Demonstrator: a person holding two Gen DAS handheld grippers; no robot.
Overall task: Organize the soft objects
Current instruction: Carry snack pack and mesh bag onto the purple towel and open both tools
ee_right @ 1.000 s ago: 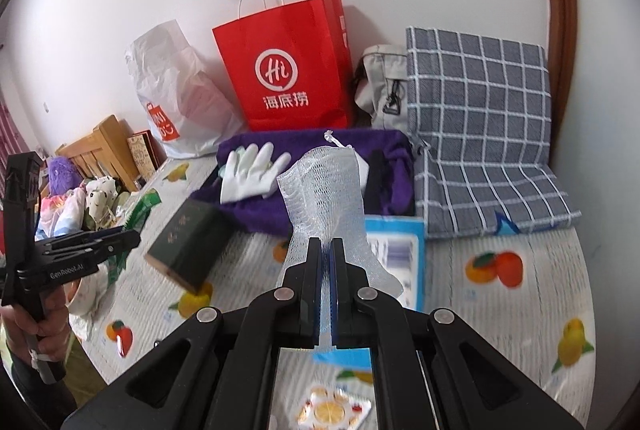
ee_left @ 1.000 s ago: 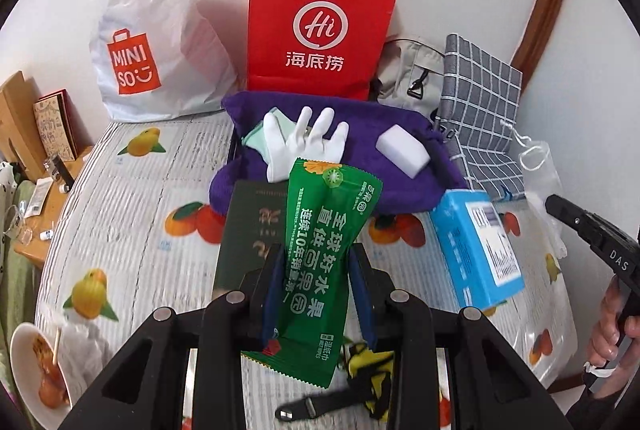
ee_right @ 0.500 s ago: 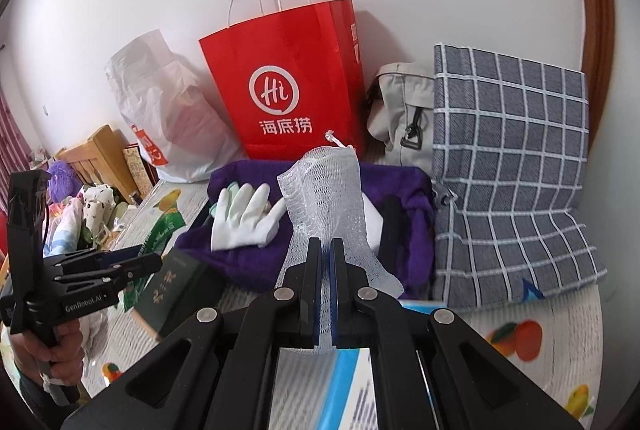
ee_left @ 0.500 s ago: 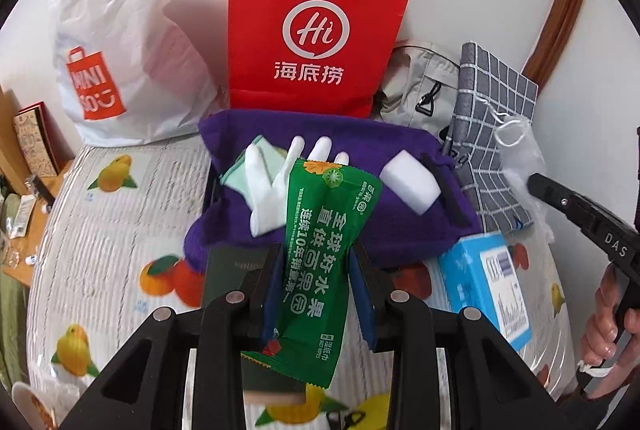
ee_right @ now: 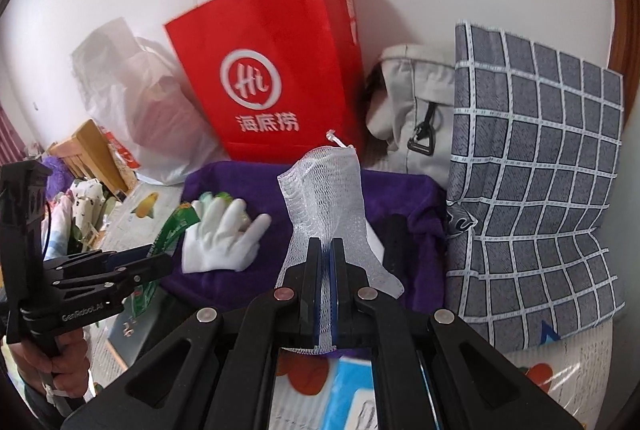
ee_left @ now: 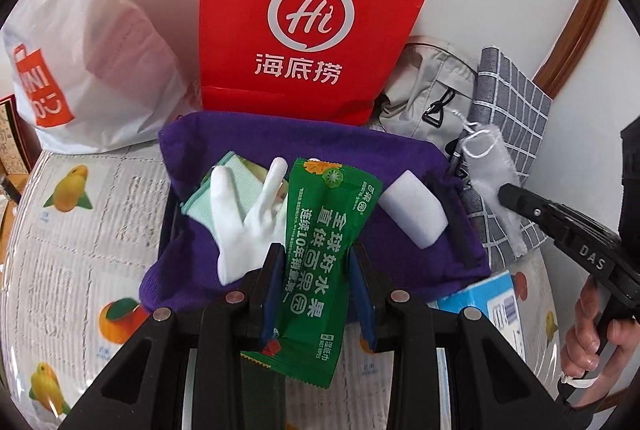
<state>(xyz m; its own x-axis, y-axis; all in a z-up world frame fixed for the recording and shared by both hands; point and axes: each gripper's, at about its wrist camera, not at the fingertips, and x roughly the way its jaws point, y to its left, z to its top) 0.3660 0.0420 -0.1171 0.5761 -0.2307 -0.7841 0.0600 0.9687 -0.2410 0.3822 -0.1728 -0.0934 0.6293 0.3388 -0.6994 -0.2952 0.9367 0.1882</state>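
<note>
The left hand-held gripper (ee_left: 316,270) grips a green wet-wipes packet (ee_left: 324,262), long axis pointing forward over the purple-lined tray (ee_left: 400,158). The right hand-held gripper (ee_right: 327,266), clamped on a white mesh pouch (ee_right: 326,198), hangs at that tray's right edge, equally near.

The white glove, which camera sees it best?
The right wrist view. There the white glove lies whole on the purple cloth, all its fingers showing. In the left wrist view the white glove is larger, but the green wet-wipes packet held by the left gripper hides some fingers.
</note>
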